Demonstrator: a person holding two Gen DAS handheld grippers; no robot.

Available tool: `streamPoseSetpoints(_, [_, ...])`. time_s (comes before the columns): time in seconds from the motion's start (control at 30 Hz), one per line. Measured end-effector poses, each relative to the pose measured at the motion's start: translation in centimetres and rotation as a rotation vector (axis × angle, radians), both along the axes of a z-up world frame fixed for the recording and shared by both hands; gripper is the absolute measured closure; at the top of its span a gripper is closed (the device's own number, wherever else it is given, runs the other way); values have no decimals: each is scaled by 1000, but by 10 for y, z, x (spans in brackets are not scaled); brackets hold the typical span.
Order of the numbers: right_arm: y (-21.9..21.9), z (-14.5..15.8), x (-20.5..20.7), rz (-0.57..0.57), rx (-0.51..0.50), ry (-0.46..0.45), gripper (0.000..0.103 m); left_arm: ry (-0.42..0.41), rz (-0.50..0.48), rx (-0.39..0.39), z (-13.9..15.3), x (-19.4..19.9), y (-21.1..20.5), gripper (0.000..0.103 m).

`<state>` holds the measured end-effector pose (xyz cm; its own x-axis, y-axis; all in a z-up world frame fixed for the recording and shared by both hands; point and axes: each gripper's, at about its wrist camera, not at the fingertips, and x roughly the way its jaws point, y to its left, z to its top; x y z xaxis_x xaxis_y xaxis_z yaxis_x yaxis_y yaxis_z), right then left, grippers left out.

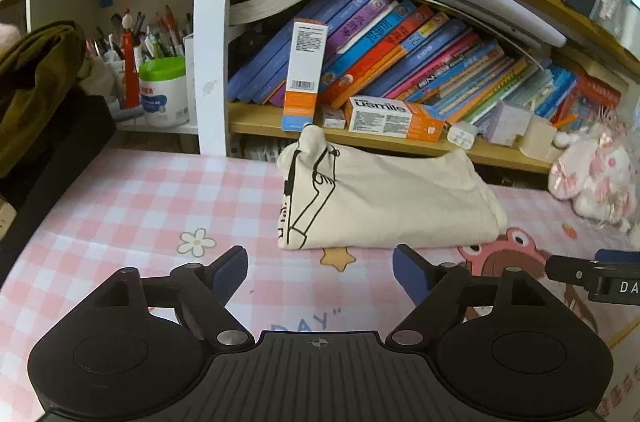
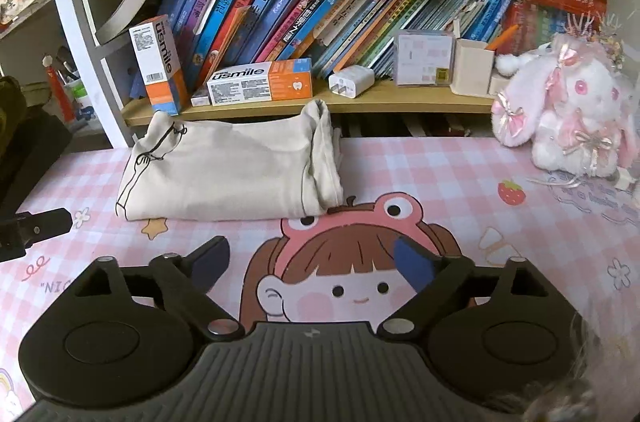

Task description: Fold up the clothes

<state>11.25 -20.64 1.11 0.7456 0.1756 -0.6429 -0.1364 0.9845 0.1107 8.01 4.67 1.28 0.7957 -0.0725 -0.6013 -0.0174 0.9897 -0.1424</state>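
Note:
A cream garment (image 1: 384, 198) (image 2: 228, 170) with a black line drawing lies folded into a thick rectangle on the pink checked desk mat, its far edge against the bookshelf. My left gripper (image 1: 320, 268) hangs open just in front of the garment's near edge, nothing between its blue-padded fingers. My right gripper (image 2: 312, 258) is open too, in front of and to the right of the garment, over the cartoon girl printed on the mat. Each gripper's tip shows at the edge of the other's view.
A low wooden shelf (image 2: 360, 102) behind the garment holds leaning books and orange-white toothpaste boxes (image 2: 260, 82). A pink-white plush rabbit (image 2: 568, 102) sits at the right. A black box (image 1: 52, 150) with olive fabric stands at the left, pens and a green-lidded tub (image 1: 164, 90) behind it.

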Motion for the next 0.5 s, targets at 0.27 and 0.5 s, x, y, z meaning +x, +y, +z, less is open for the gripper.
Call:
streamPoseSetpoints(0.27, [8,-6,-29,-16,-50,-18,0,16,-12,-2,-5,-19,-4,8])
streamPoseSetpoints(0.5, [8,-11,-43,-35,-61,-12,0,37,-4,1,-11,-29,-4,7])
